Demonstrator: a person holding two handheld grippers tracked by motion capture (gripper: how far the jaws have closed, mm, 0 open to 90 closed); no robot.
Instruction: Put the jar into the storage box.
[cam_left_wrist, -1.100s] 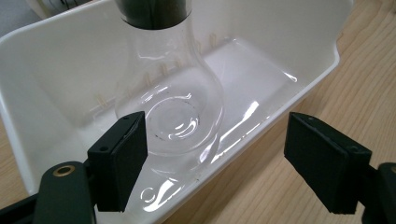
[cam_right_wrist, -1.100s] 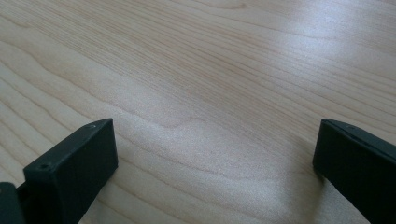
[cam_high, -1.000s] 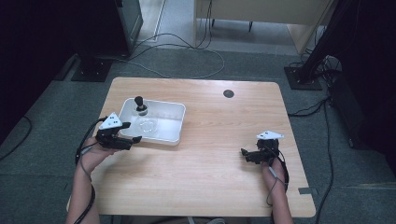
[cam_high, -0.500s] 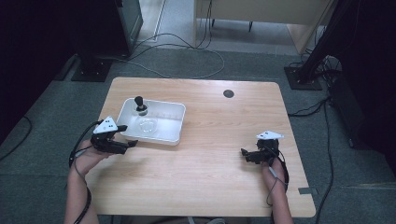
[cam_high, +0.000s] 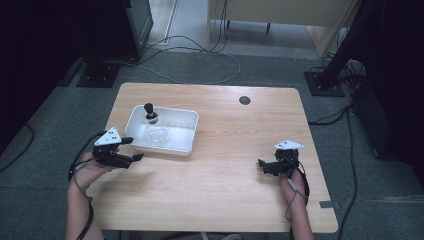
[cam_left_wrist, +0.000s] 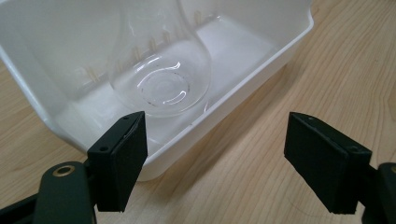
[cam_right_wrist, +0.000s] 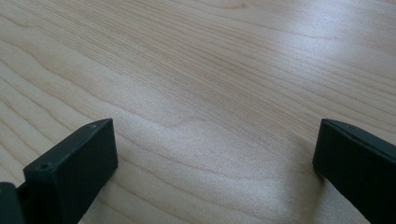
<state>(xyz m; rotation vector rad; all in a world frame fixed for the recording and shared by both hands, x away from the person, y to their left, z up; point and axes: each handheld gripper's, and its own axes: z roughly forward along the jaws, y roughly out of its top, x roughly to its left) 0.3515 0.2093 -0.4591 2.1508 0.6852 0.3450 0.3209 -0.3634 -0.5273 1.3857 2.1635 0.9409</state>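
— Glassware (cam_left_wrist: 161, 77) is what matters, I think: a clear round-bottomed vessel lying in the white tray (cam_high: 187, 131) on the left half of the table (cam_high: 225, 190). Where is the left gripper (cam_high: 131, 149) in relation to it?

— Just beside the tray's near corner, on the person's side. In the left gripper view its jaws are spread wide and grasp nothing; one pad sits in front of the tray's wall, the other over bare wood. The vessel is between and beyond them, inside the tray, not touched.

— Why keep it in a tray at all?

— My guess: a round glass body would roll on a flat top, and the walls keep it corralled. A small dark-topped item (cam_high: 149, 112) stands upright in the tray's far corner, apart from the glass; I cannot tell what it is.

— And the right gripper (cam_high: 262, 165)?

— Well apart, low over the right side of the table, jaws released and wide, with only wood grain ahead of them. It reads as parked, leaving the left free to work.

— Anything risky?

— The glass looks smooth and hard to see, so a grip on its curved belly may slip.
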